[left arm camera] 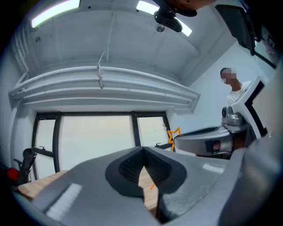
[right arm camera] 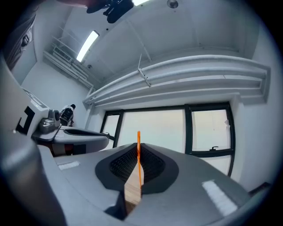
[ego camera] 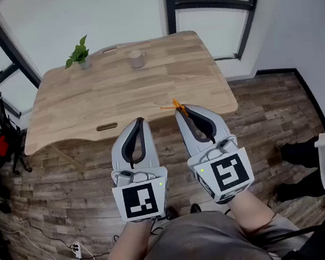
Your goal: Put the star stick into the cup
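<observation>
**star stick in hand, cup far across the table**

right gripper (ego camera: 179, 111) has its jaws pinched together on the star stick (ego camera: 174, 104). in the right gripper view the thin orange shaft (right arm camera: 139, 154) runs up through the dark pads and pokes out past the tips. left gripper (ego camera: 139, 121) sits just beside it. its jaws are drawn in to a bare slit with nothing between them. both hover at the near edge of the wooden table (ego camera: 116, 91).

the cup (ego camera: 136, 58) stands upright near the far edge, well apart from the stick. a small potted plant (ego camera: 78, 52) is to its left.

risks, as i judge them:
- the shaft is thin and held only at the jaw tips, so it could swivel or slip during the long reach.
- the cup looks small and light, and nothing braces it. a stick arriving off-centre could catch the rim and tip it over.
- let go too high or too tilted and the stick may bounce out onto the table.
</observation>
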`<state>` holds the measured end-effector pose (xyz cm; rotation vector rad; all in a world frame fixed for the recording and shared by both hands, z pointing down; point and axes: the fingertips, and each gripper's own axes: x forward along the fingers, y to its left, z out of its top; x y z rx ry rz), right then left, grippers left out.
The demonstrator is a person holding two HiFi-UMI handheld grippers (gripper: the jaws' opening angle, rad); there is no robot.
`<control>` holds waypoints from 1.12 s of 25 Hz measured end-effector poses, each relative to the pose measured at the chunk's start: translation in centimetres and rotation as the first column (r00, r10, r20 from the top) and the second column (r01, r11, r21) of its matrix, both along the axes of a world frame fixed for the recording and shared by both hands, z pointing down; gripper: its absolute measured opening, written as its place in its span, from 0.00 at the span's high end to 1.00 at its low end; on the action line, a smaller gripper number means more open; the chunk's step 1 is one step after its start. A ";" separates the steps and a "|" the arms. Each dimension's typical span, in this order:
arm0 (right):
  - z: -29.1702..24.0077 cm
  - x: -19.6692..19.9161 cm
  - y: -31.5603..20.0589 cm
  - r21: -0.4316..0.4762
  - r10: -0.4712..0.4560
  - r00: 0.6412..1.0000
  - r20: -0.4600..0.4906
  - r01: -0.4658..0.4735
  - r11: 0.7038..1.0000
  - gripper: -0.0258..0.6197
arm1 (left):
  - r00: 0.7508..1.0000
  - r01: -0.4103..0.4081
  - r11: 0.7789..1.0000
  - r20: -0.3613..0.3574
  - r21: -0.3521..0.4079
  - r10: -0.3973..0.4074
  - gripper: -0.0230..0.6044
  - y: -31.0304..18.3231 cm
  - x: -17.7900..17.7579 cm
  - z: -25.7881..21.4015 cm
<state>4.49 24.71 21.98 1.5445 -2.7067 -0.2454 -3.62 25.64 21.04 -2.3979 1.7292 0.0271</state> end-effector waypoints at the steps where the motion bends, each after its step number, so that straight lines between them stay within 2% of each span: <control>1: 0.0 0.2 0.0 0.002 -0.001 1.000 0.001 0.001 1.000 0.89 | 1.000 0.001 1.000 0.001 0.001 -0.001 0.96 0.0 0.2 0.0; 13: 0.8 4.4 -0.2 -0.009 -0.020 0.999 0.030 0.020 1.000 0.89 | 1.000 0.021 1.000 0.022 -0.012 -0.020 0.96 -0.2 4.1 0.9; 19: 1.9 6.7 -0.9 -0.025 -0.029 0.998 0.060 0.031 0.999 0.89 | 0.998 0.044 0.998 0.036 -0.047 -0.042 0.96 -0.9 5.7 2.5; 28: 3.1 6.0 -6.4 -0.037 -0.040 0.997 0.073 0.043 0.998 0.89 | 0.998 0.060 0.995 0.027 -0.076 -0.058 0.96 -6.6 4.8 4.6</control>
